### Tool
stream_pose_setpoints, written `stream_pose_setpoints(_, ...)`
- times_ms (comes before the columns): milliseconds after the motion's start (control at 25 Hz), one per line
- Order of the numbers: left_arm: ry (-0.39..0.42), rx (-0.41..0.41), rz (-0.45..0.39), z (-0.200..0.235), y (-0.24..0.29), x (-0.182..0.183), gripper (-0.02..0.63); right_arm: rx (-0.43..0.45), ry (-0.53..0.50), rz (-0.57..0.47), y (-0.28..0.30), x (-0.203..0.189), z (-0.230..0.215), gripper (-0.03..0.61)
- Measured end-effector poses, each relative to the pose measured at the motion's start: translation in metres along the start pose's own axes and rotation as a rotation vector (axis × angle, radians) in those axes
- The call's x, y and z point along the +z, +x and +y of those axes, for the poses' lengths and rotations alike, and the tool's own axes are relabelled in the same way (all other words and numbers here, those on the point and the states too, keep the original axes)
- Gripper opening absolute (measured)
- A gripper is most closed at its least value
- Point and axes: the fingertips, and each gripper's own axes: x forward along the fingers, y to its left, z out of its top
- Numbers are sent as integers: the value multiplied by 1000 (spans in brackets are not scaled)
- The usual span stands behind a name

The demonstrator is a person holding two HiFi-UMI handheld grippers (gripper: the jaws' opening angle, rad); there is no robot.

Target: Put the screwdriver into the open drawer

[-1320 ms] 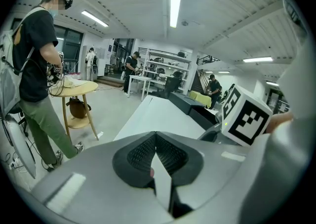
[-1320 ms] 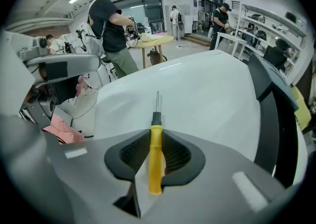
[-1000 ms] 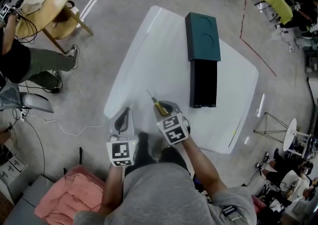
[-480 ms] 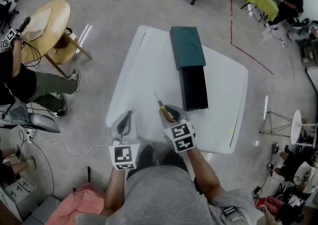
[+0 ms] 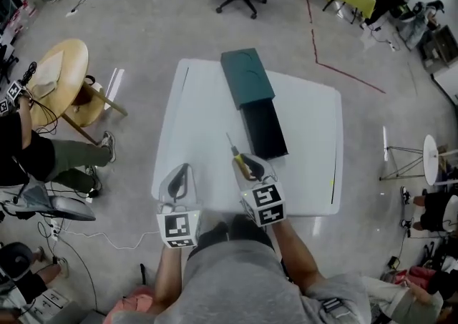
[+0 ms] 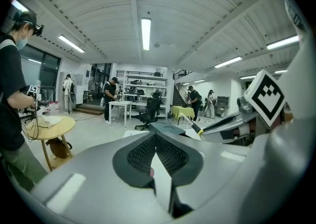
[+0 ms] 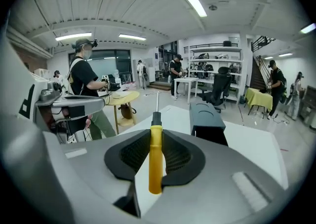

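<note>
Right gripper [image 7: 155, 155] is clamped on the screwdriver [image 7: 155, 161], jaws partly apart with the pads pressing the yellow handle from both sides; black collar and metal shaft stick out past the tips. Left gripper [image 6: 156, 150] has jaws together, nothing between them. Both are held over the near edge of the white table [image 5: 204, 101], side by side. Farther back on the table sits a teal cabinet [image 5: 247, 76] with its drawer [image 5: 263, 129] pulled out toward the person. Drawer interior reads dark, contents can't be told. Screwdriver is outside the drawer, near its front-left corner, not touching, shaft pointing away from the person.
</note>
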Motion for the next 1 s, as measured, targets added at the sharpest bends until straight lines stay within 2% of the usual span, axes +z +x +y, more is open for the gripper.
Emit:
stream_pose_setpoints(480,38,-119,-6,-52,33,17,12,-147,101,-37,-29,-4,-73,75)
stream_pose_setpoints(760,47,-149,23,-72,62,17,12,-164,140,-11,-22,-10,-107,75)
stream_pose_setpoints(1000,50,-170,61,-82,98,13,12,-144,193,24,0,-14,-135,75)
